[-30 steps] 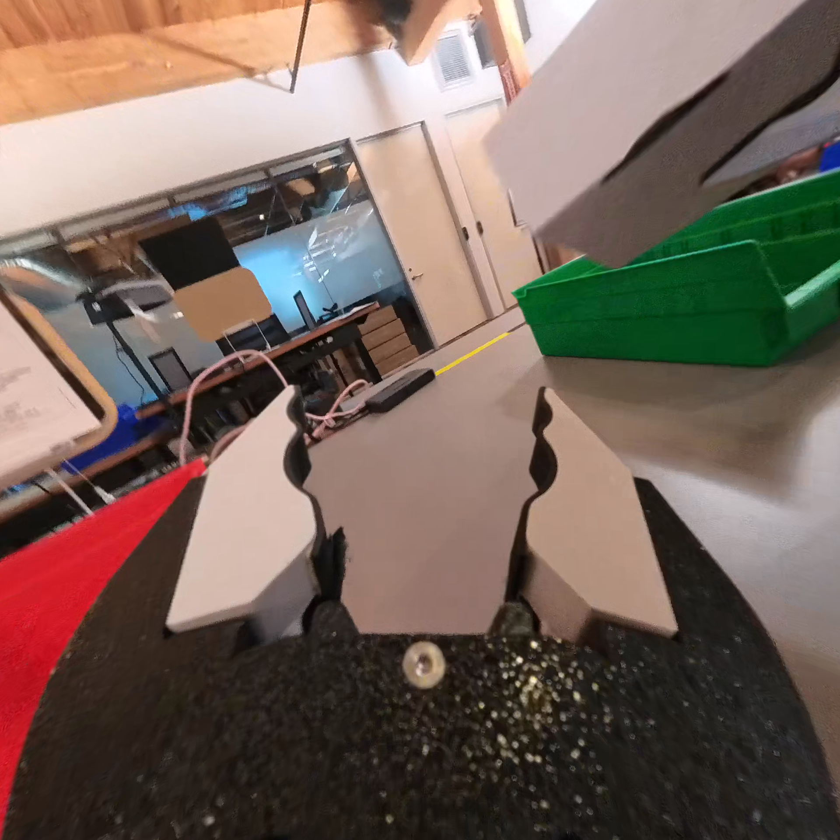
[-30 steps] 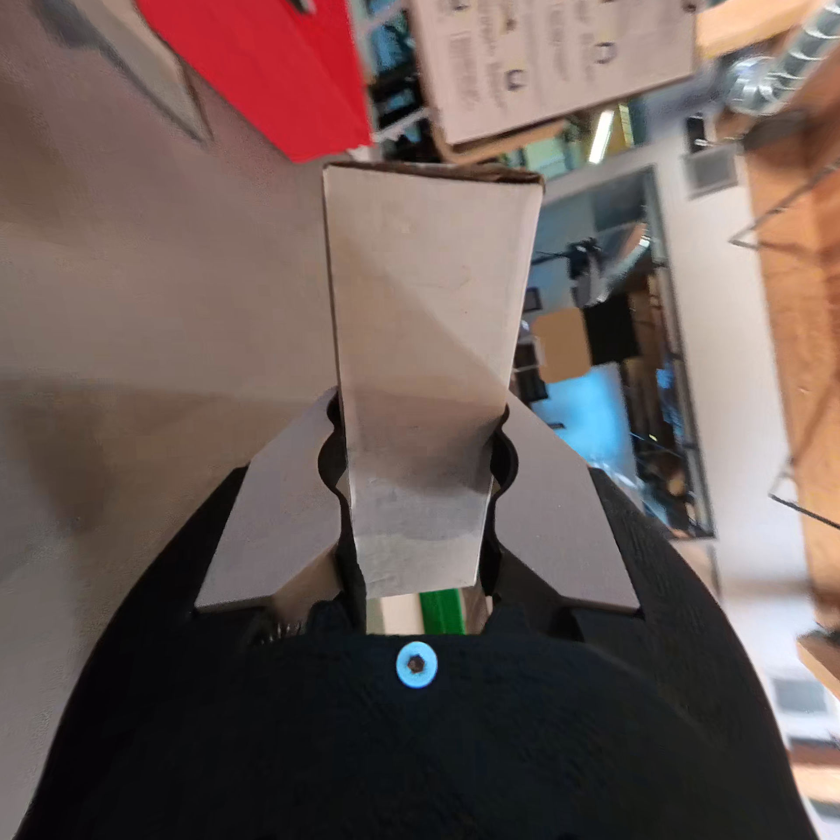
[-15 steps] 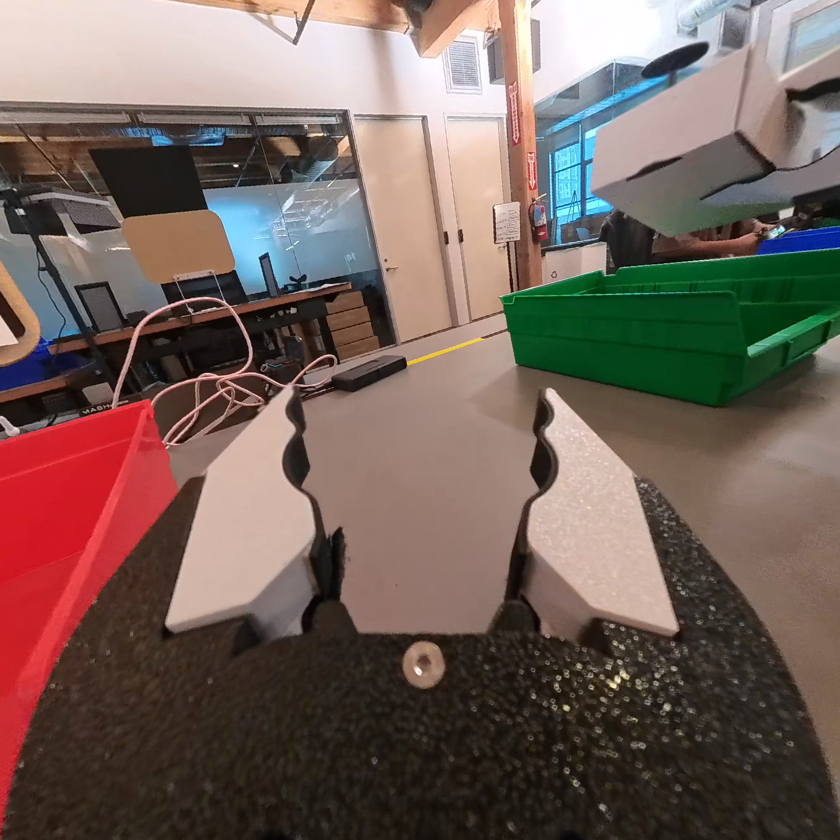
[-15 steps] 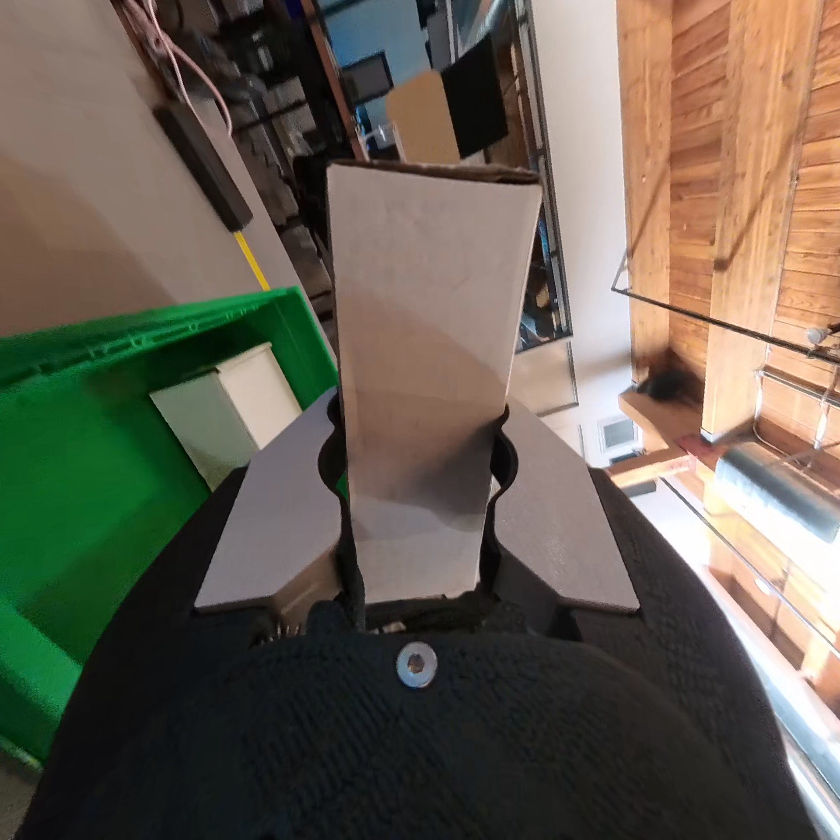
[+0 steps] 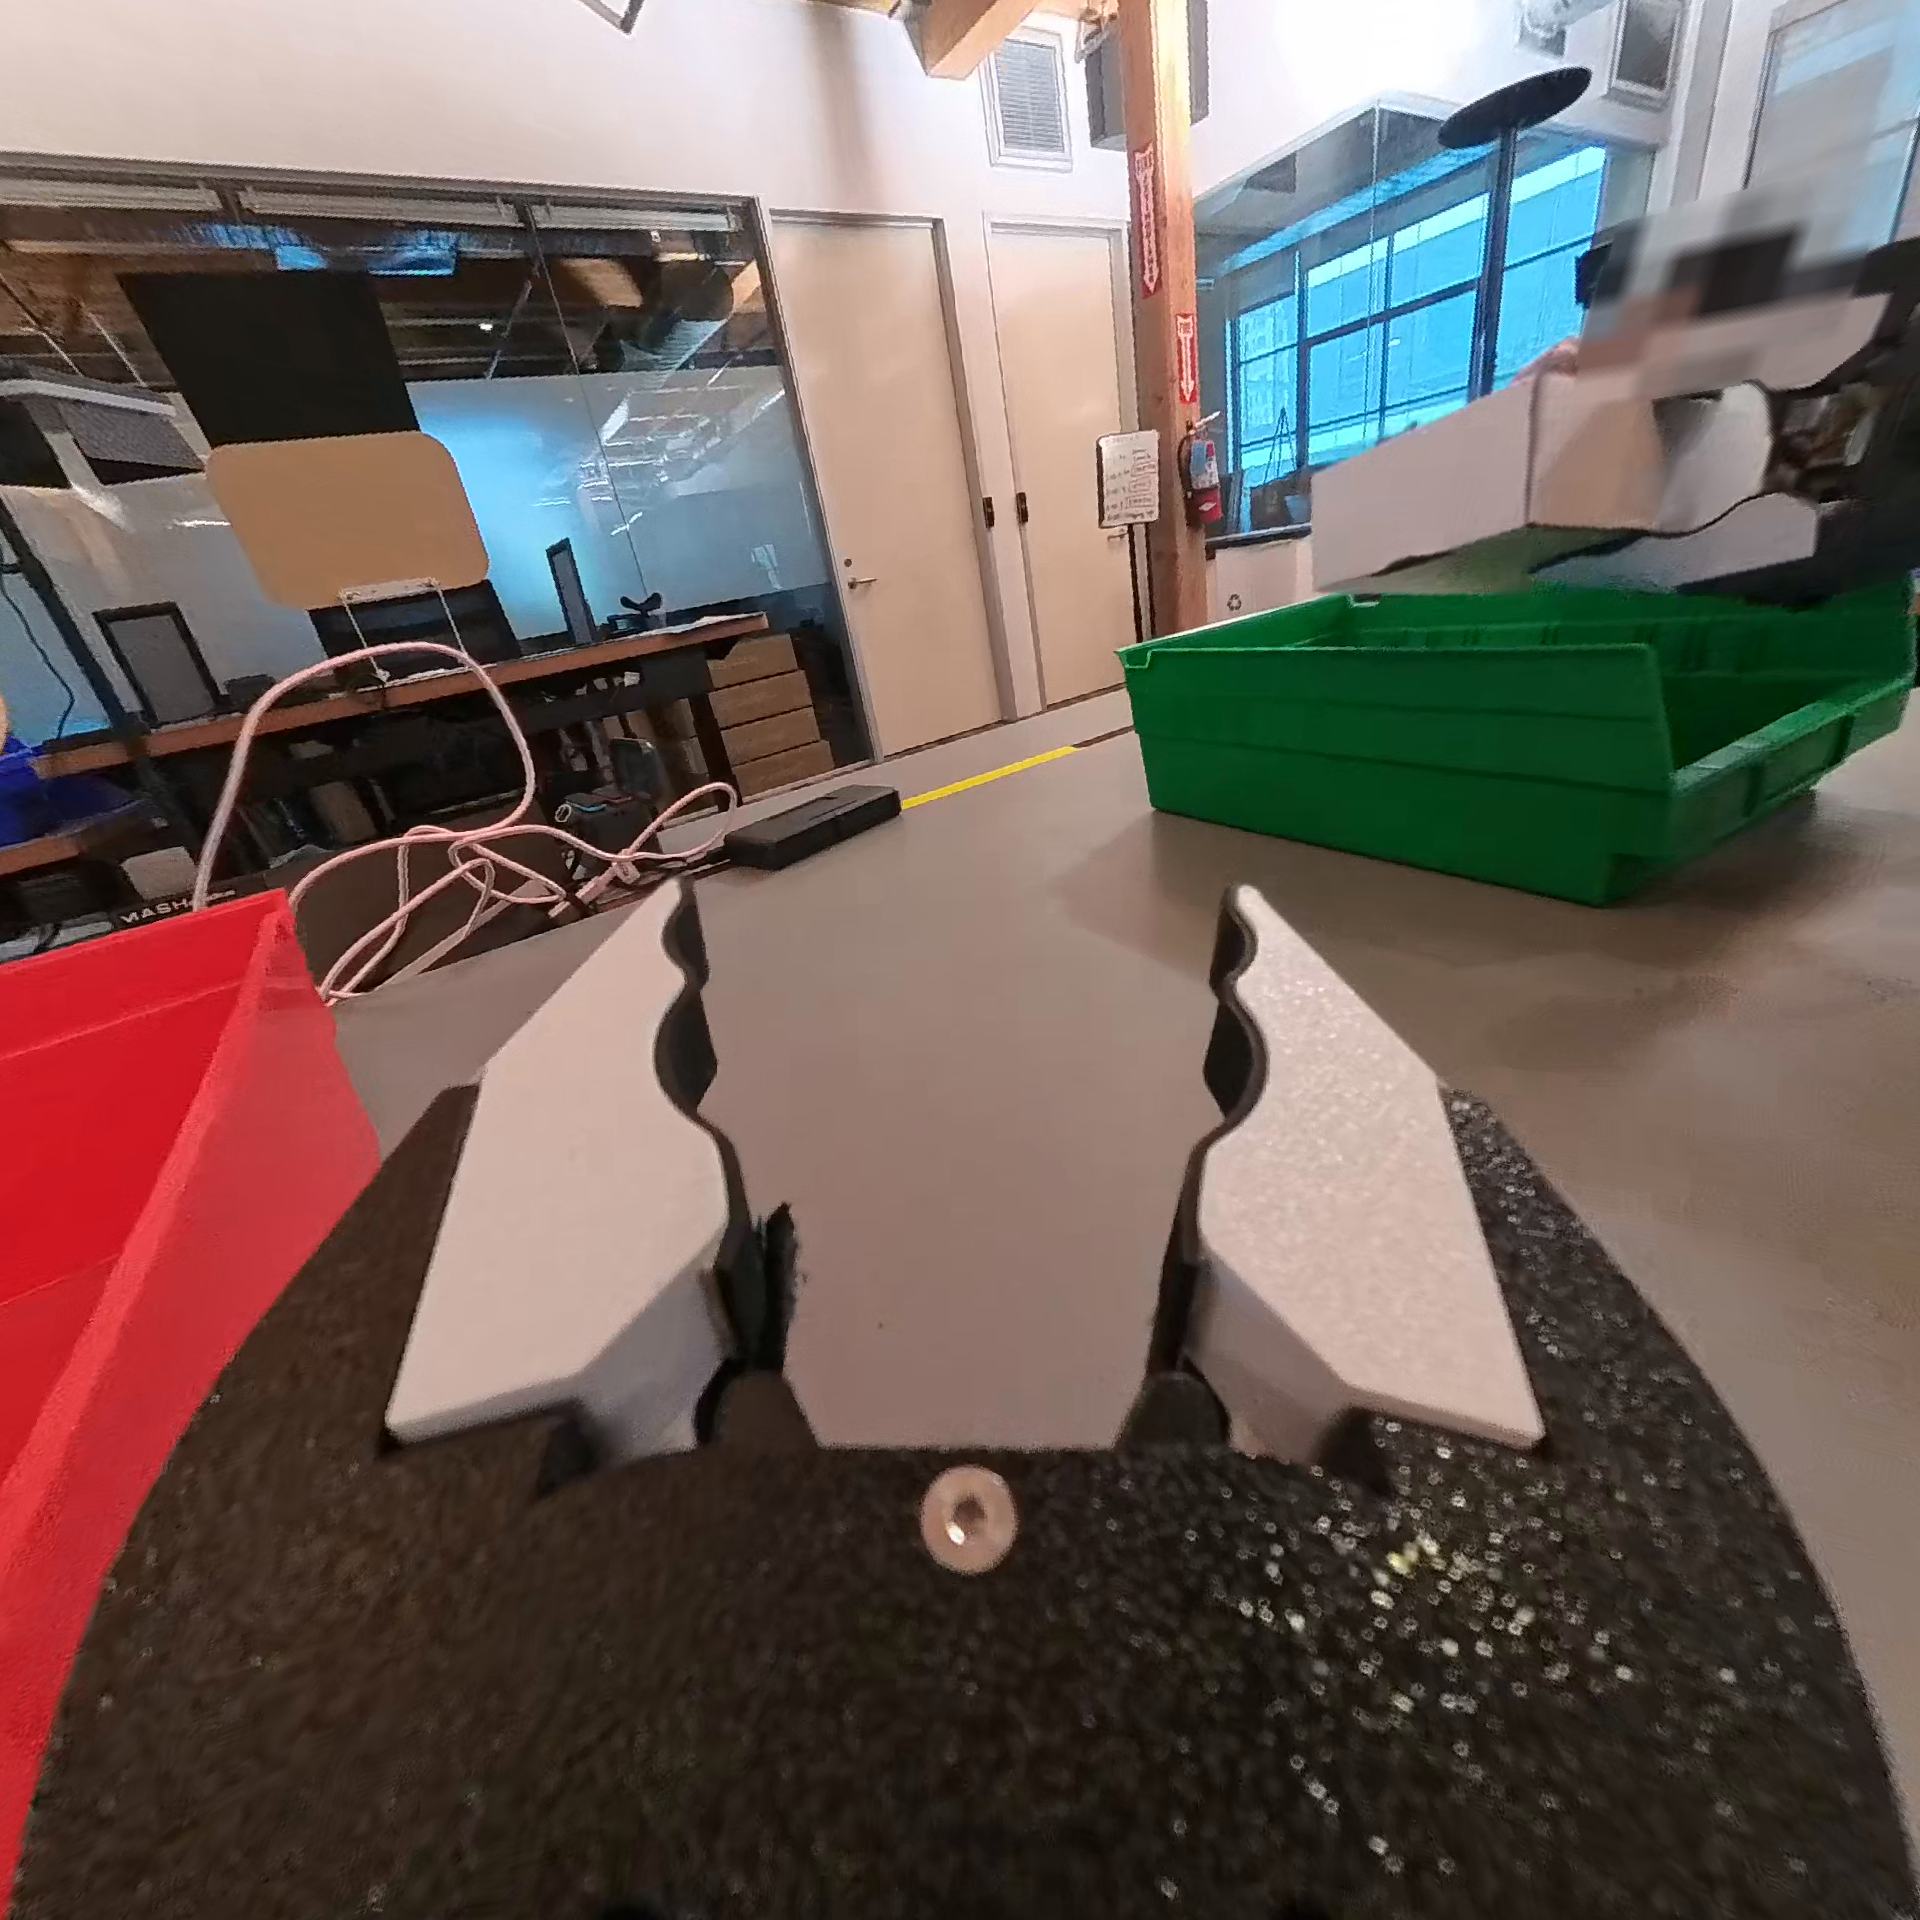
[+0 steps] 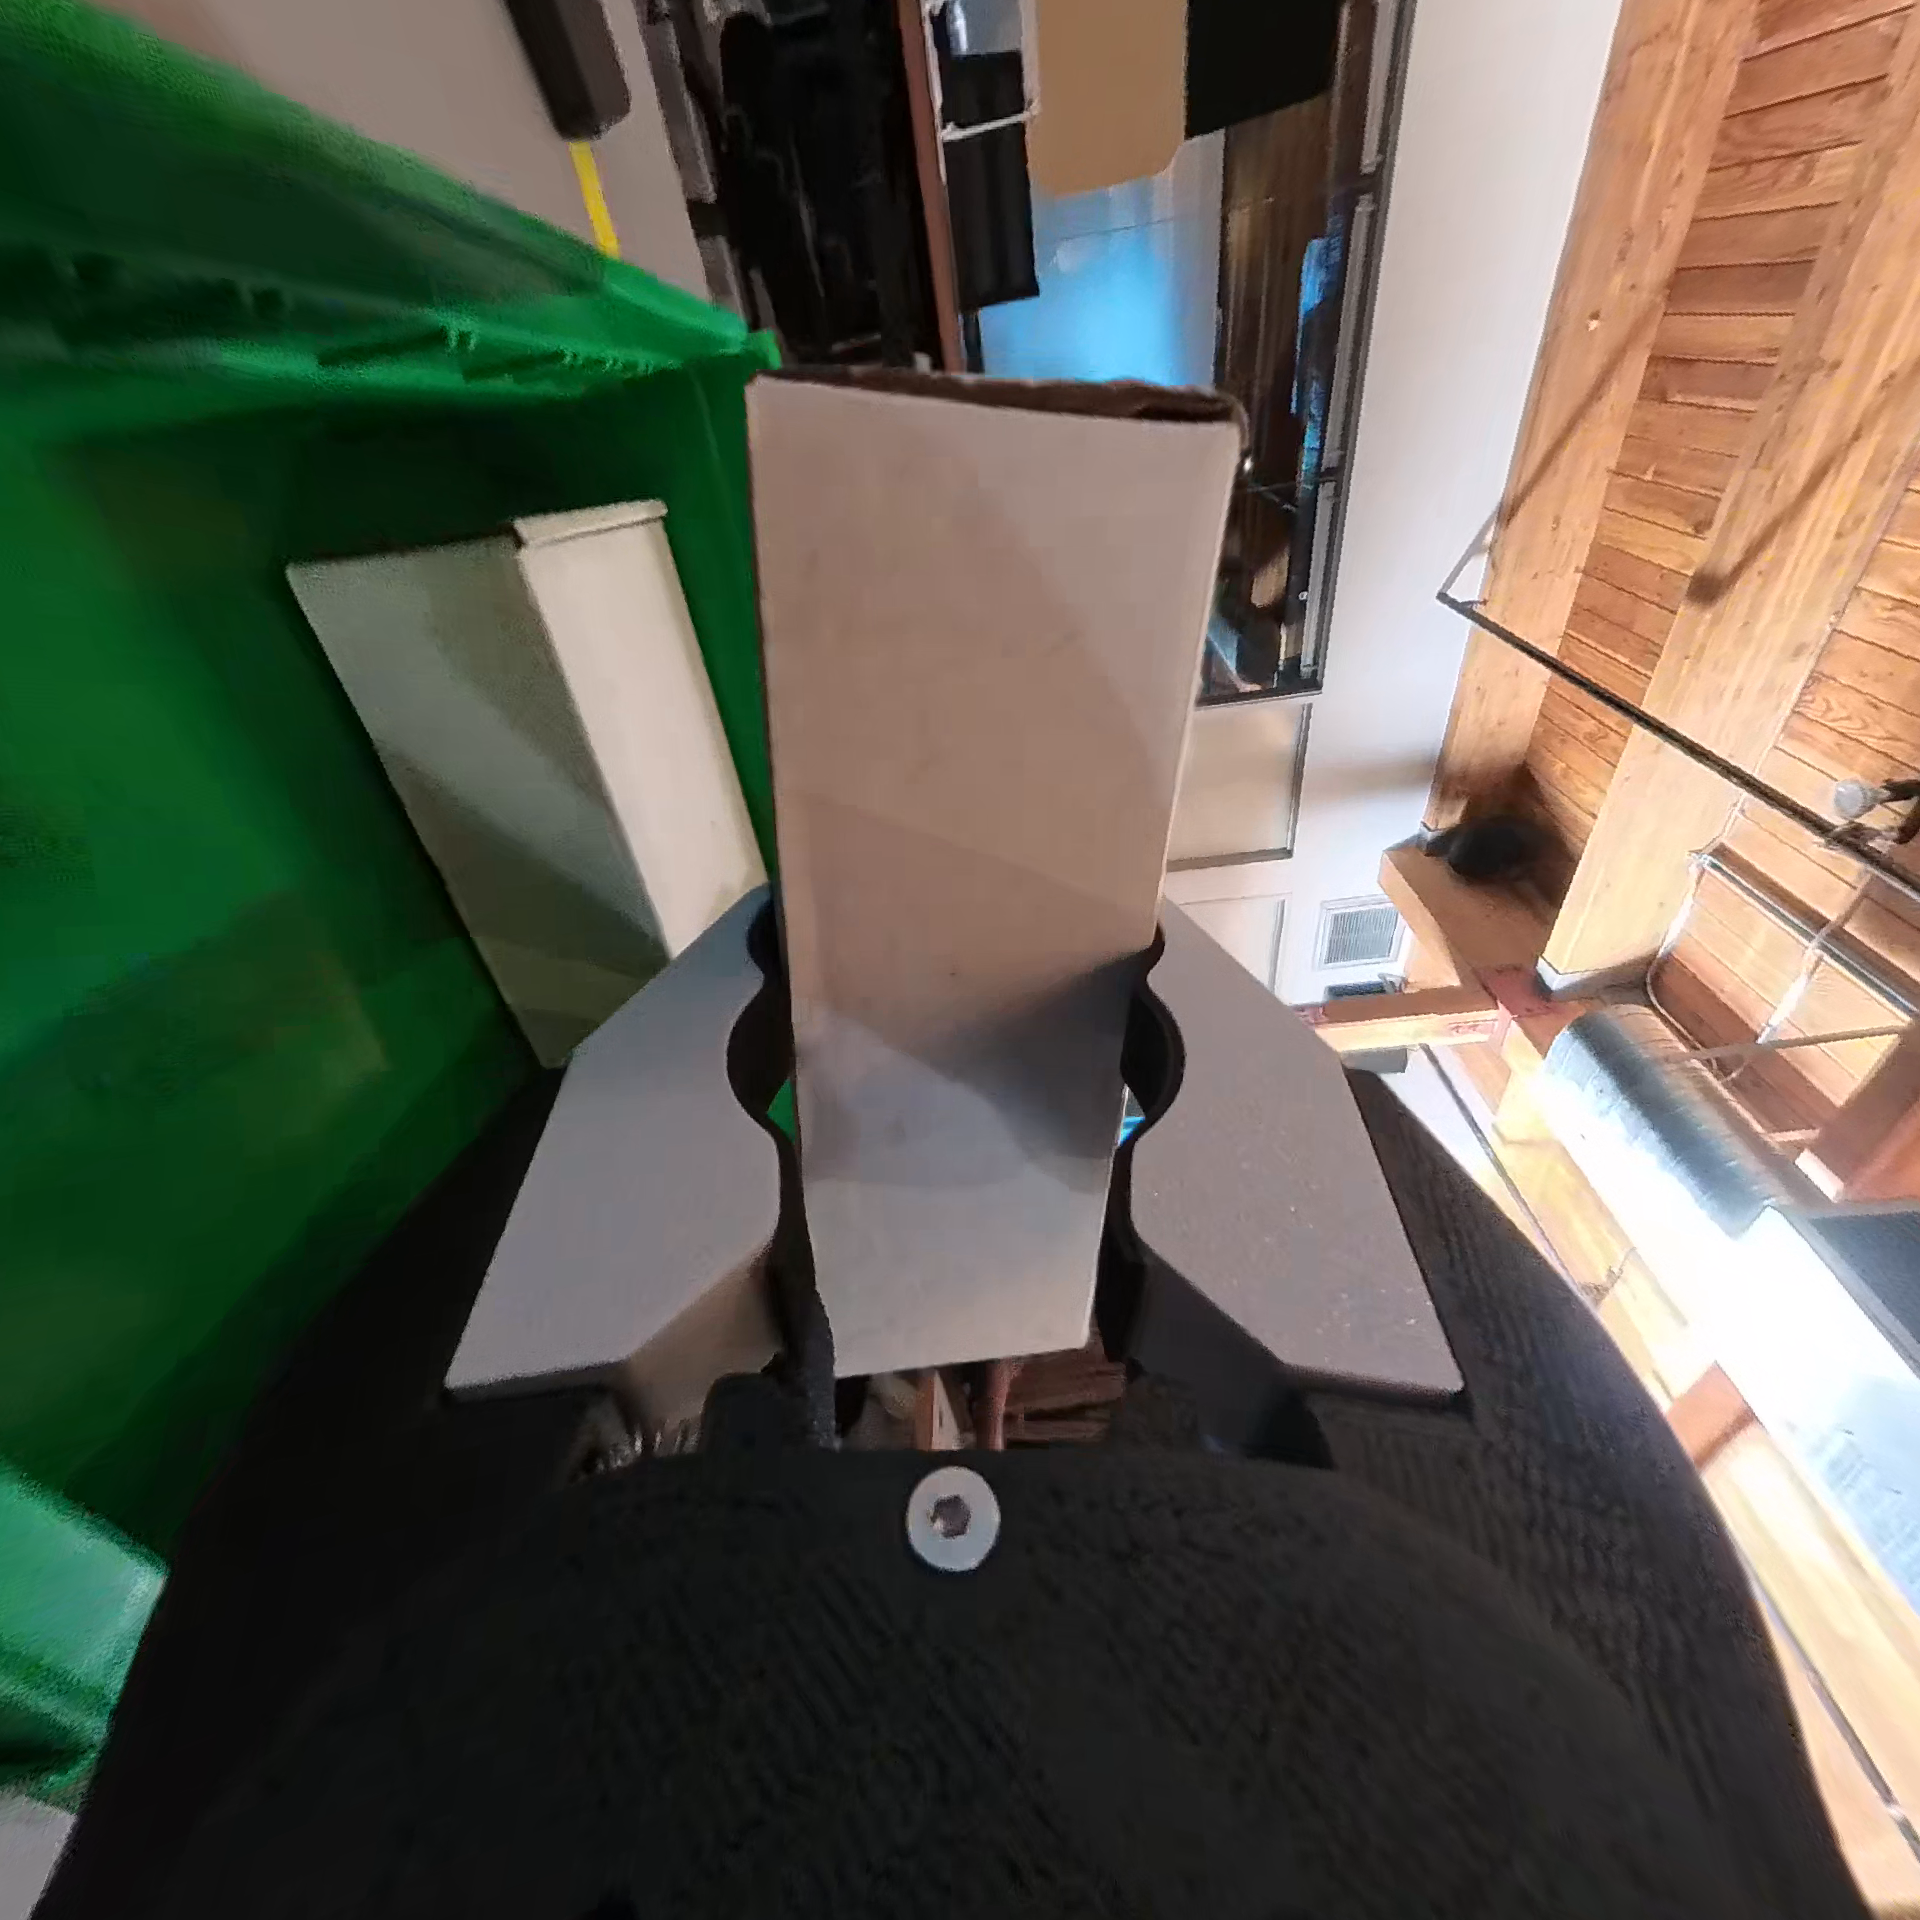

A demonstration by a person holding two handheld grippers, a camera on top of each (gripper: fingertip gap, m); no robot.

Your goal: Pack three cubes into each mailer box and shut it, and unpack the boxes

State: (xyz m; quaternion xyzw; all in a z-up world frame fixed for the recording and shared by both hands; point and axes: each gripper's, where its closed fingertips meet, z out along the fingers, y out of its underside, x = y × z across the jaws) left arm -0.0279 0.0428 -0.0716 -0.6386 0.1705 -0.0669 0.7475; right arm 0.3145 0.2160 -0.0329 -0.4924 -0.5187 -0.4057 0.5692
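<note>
My right gripper [image 6: 961, 997] is shut on a white mailer box [image 6: 977, 790], both pads pressed on its sides. It holds the box over the green bin [image 6: 208, 623], where another white mailer box [image 6: 530, 769] lies. In the left wrist view the held box [image 5: 1496, 499] hangs just above the green bin [image 5: 1455, 769] at the right, with the right gripper behind it. My left gripper [image 5: 961, 997] is open and empty, low over the grey table [image 5: 1039, 935].
A red bin [image 5: 135, 1122] stands at the left of the left gripper. A black flat device [image 5: 810, 826] and a pink cable [image 5: 457, 831] lie at the table's far edge. An office with desks and doors lies beyond. Spacing between my two grippers at the tips: around 40 centimeters.
My right gripper has carried the mailer box from above the table to over the green bin and lowered it toward the rim. My left gripper has levelled out and stays open.
</note>
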